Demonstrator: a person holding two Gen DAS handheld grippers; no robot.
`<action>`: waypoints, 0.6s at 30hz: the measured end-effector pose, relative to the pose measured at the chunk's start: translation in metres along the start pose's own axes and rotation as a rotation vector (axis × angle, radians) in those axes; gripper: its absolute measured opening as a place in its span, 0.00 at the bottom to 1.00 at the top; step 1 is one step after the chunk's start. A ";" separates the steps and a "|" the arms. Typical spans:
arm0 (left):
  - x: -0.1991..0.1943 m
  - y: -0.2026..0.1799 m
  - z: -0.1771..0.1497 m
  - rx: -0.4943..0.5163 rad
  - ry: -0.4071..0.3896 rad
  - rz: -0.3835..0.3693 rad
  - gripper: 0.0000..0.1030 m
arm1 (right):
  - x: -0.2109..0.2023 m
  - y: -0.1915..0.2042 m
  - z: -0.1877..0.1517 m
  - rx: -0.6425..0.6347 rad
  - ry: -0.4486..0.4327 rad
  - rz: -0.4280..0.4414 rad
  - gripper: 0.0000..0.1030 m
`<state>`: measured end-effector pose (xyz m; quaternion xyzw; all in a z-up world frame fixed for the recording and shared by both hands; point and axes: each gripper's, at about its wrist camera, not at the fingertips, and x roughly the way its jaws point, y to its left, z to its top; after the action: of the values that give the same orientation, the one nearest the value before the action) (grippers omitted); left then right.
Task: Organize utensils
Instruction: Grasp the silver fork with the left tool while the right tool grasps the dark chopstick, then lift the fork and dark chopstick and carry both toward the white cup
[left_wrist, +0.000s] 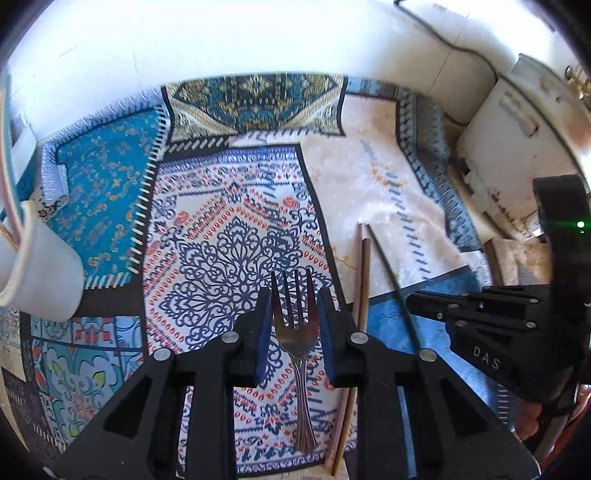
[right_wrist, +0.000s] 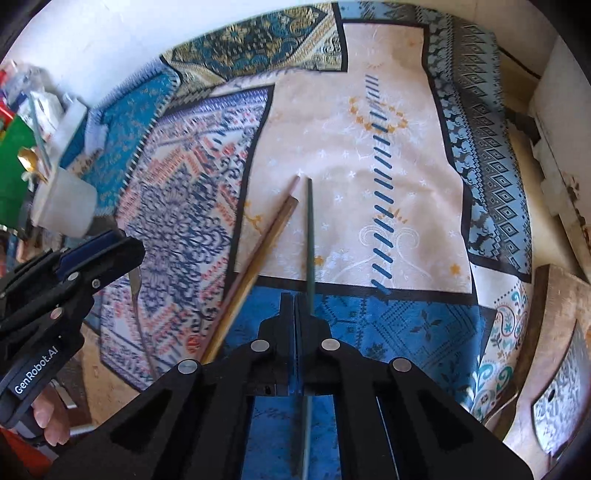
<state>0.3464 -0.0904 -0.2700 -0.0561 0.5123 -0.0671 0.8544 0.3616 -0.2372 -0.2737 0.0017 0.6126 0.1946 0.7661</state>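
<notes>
A metal fork (left_wrist: 297, 332) lies on the patterned cloth, tines pointing away. My left gripper (left_wrist: 293, 299) is open, with one finger on each side of the fork's head, not closed on it. My right gripper (right_wrist: 300, 302) is shut on a dark green chopstick (right_wrist: 309, 236), which also shows in the left wrist view (left_wrist: 391, 273). A pair of brown wooden chopsticks (right_wrist: 258, 258) lies just left of it, and shows in the left wrist view (left_wrist: 364, 273). A white cup (left_wrist: 37, 266) holding a gold utensil stands at the left, also in the right wrist view (right_wrist: 66, 203).
The patchwork tablecloth (right_wrist: 351, 155) covers the table. White boxes (left_wrist: 517, 140) stand at the right edge. A wooden board (right_wrist: 554, 332) lies at the right. Clutter and a green box (right_wrist: 14, 155) sit far left behind the cup.
</notes>
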 end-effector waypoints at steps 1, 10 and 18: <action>-0.005 0.000 0.000 -0.001 -0.009 -0.005 0.22 | -0.004 -0.001 -0.001 0.000 -0.009 0.002 0.01; -0.044 0.004 -0.002 0.008 -0.088 -0.016 0.22 | 0.000 0.008 -0.004 -0.003 0.010 -0.079 0.21; -0.063 0.013 -0.009 -0.002 -0.128 -0.024 0.22 | 0.026 0.014 -0.004 0.003 0.057 -0.138 0.21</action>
<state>0.3095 -0.0670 -0.2217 -0.0675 0.4561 -0.0731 0.8843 0.3587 -0.2171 -0.2957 -0.0450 0.6331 0.1401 0.7600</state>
